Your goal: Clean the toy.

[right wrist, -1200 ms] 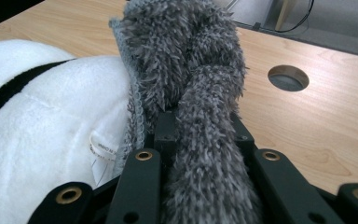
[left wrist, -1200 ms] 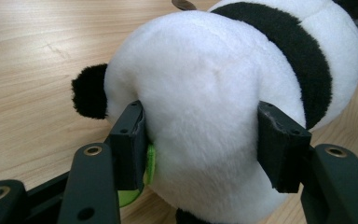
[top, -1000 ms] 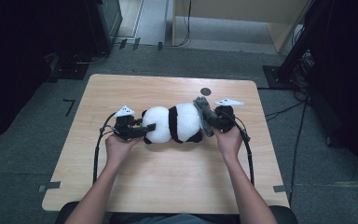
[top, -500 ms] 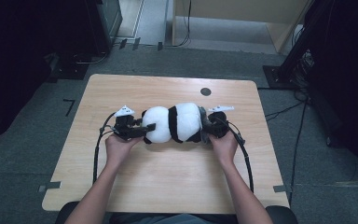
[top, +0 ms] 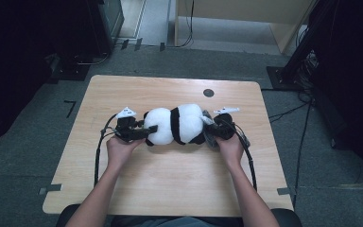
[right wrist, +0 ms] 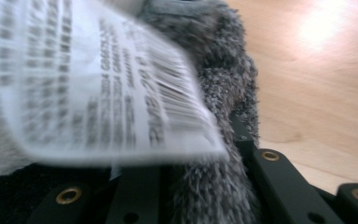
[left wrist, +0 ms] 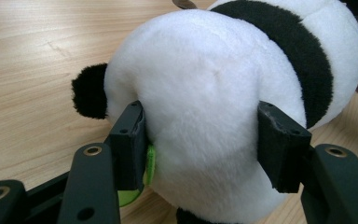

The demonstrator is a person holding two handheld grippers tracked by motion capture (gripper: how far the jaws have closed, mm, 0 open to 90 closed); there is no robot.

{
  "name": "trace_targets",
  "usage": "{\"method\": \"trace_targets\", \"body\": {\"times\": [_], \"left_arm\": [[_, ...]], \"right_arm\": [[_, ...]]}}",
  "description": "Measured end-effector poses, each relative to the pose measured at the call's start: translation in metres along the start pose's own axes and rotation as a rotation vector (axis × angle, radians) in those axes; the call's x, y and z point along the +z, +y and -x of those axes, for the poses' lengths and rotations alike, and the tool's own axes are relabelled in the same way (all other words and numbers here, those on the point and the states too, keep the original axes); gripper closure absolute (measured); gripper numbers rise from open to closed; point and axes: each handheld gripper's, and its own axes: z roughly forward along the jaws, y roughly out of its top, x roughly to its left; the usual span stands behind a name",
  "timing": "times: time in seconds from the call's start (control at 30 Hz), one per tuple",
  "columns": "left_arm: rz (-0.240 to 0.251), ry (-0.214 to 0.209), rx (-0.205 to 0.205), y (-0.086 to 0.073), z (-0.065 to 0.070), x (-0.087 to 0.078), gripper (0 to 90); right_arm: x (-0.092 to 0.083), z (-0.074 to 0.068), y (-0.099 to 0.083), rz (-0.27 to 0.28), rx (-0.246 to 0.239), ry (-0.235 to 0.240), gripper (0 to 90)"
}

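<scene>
Since a second ago the right hand-held gripper [top: 211, 131] has come down: the grey furry piece [top: 208, 127] it carries, which stood up above the toy's end then, now lies low against the desk [top: 137, 90] beside the plush panda [top: 177, 124]. The left hand-held gripper [top: 146, 131] has stayed where it was.

In the right gripper view, the right hand-held gripper [right wrist: 205, 186] has its jaws drawn close together, clamped on the grey furry piece [right wrist: 223, 93], with a white printed label [right wrist: 88, 79] hanging blurred across the front of it.

In the left gripper view, the left hand-held gripper [left wrist: 200, 144] is partly closed on the white rounded end of the plush panda [left wrist: 205, 93]; both pads press into the fur on either side. A green tag [left wrist: 149, 163] sits against the inner face of one pad.

The plush panda lies on its side along the middle of the desk, stretched between the two hands, roughly level with the desk's left and right edges and a little nearer the far edge than the near one. A small dark round spot [top: 208, 92] marks the desk close to the far edge, beyond the toy.
</scene>
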Motion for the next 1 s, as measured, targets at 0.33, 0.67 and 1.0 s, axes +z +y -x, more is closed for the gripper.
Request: {"method": "trace_targets", "body": {"times": [0.33,0.67,1.0], "left_arm": [[0.001,0.003,0.0,0.0,0.001,0.0,41.6],[-0.001,0.004,0.002,0.001,0.001,0.0,41.6],[-0.001,0.004,0.002,0.001,0.001,0.0,41.7]], "right_arm": [[-0.038,0.018,0.016,0.123,0.043,-0.021,73.9],[-0.076,0.006,0.048,0.229,-0.007,-0.013,73.9],[-0.073,-0.017,0.068,0.243,-0.047,0.038,73.8]]}}
